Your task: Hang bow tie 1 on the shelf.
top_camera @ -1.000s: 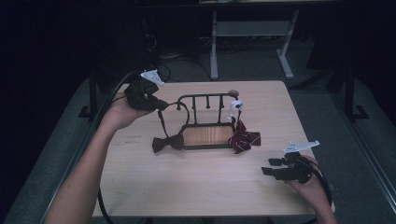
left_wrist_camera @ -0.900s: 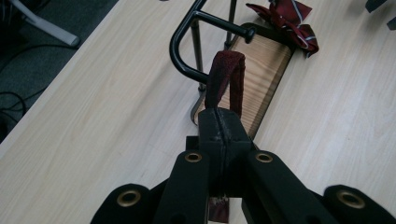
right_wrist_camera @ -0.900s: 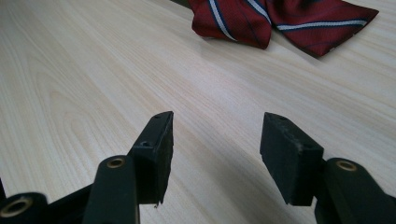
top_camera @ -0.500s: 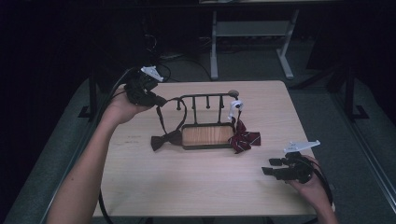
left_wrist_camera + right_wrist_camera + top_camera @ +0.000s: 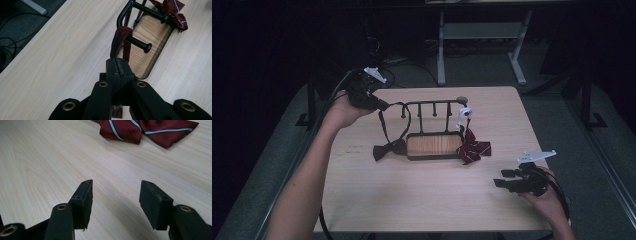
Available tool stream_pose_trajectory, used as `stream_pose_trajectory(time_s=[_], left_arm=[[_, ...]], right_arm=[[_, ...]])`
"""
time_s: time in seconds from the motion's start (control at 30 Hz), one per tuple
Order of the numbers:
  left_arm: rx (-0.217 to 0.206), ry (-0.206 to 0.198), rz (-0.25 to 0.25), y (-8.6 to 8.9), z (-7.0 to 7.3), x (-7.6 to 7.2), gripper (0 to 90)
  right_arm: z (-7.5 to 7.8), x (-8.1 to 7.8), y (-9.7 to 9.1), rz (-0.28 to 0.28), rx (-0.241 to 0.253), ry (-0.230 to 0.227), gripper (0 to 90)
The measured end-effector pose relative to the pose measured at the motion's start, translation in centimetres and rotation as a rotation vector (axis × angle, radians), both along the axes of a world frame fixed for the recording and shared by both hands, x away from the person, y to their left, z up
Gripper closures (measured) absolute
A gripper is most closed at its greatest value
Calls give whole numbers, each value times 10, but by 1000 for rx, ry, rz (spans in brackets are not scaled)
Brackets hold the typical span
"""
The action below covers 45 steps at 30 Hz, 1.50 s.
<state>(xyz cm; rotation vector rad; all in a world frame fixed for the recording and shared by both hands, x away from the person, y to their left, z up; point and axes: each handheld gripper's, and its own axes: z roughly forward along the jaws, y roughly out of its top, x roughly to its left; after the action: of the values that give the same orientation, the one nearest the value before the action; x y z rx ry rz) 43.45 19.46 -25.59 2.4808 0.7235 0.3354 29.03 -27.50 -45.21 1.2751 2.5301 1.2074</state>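
The left gripper, at the table's far left, is clamped on the strap of a dark bow tie, which loops over a peg of the black rack (wooden base); the striped bow tie lies at the rack's right end; the right gripper rests near right, jaws apart and empty.

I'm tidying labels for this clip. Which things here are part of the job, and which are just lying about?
In the job:
- left tongs, shut on the dark bow tie's strap
- dark bow tie
- peg rack

Lying about, it seems:
- striped bow tie
- right tongs, open over the table
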Motion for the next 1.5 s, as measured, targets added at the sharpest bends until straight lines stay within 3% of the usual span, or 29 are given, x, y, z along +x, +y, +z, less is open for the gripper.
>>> stream_pose_trajectory(time_s=[0.57, 0.9, 1.5], left_arm=[[28, 23, 23, -1, -6, 13, 896], [57, 39, 31, -1, -12, 12, 890], [67, 31, 38, 3, -12, 6, 768]], right_arm=[[1, -1, -3, 1, 4, -14, 441], [1, -2, -2, -1, 4, -15, 441], [2, -3, 0, 0, 2, -15, 441]])
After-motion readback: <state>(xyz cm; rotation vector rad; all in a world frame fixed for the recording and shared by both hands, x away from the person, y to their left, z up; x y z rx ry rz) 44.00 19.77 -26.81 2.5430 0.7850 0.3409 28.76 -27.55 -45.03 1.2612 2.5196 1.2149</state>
